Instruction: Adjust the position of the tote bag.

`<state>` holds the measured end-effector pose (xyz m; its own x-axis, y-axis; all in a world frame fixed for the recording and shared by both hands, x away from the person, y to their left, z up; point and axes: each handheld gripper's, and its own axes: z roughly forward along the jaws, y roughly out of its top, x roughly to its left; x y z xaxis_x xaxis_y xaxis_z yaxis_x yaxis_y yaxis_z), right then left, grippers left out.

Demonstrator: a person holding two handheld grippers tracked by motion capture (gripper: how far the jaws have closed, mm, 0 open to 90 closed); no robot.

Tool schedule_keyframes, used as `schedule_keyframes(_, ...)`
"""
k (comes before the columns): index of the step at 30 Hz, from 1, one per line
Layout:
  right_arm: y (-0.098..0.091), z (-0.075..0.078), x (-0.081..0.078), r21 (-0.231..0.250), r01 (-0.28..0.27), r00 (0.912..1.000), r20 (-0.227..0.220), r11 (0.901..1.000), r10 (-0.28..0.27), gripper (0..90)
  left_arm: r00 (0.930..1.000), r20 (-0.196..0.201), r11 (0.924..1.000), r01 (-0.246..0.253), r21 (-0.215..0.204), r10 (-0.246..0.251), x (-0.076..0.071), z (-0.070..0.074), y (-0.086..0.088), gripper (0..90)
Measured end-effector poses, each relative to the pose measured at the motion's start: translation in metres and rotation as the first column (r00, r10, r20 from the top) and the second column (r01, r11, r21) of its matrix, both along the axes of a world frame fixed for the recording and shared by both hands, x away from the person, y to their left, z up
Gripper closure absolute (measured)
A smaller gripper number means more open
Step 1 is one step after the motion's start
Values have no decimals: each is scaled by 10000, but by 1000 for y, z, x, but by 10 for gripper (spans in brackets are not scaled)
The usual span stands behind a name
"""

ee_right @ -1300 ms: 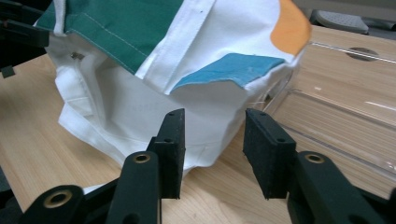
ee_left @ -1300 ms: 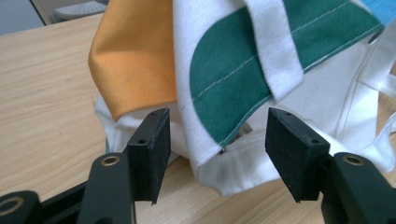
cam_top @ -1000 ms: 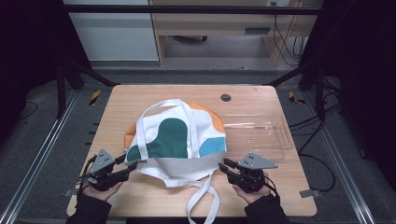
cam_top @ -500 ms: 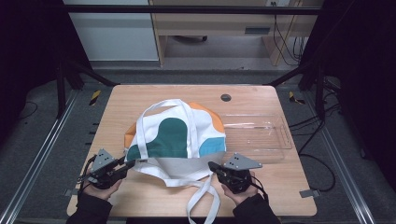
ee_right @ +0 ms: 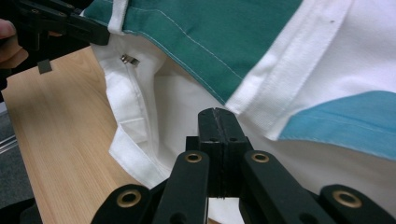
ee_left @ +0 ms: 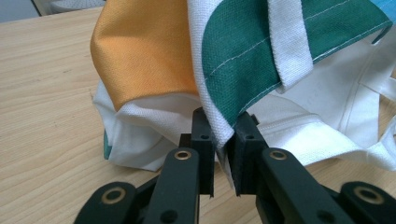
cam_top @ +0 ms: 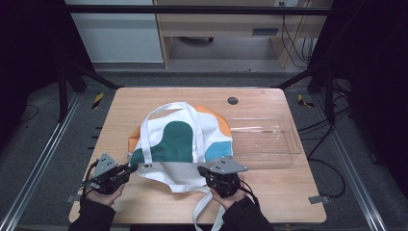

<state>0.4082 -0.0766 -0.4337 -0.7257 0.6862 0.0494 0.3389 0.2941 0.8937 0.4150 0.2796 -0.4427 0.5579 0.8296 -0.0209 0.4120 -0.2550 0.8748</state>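
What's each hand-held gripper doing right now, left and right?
Left hand-held gripper: jaws just closing, pinching the tote bag edge.
Right hand-held gripper: shut, jaws pressed together at the bag's opening; no fabric visibly between them.

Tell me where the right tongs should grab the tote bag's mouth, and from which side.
Take the tote bag by its near white hem, coming in level from the person's edge: the mouth gapes that way, so the hem offers a thin, free fold.
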Motion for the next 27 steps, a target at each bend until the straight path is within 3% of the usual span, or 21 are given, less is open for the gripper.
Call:
schedule_keyframes(10, 28, -2, 2, 215, -210, 9997, 102, 9995, 208, 900, 10000, 28, 10000, -43, 8, 43, 0, 1, 0, 822)
schedule_keyframes(13, 37, -7, 2, 34, -309, 9994, 132, 9995, 309, 900, 10000, 31, 10000, -58, 46, 58, 0, 1, 0, 822)
schedule_keyframes(27, 60, -25, 11, -56, 435, 9988, 225, 9990, -433, 900, 9998, 44, 9998, -168, 61, 168, -1, 1, -1, 822)
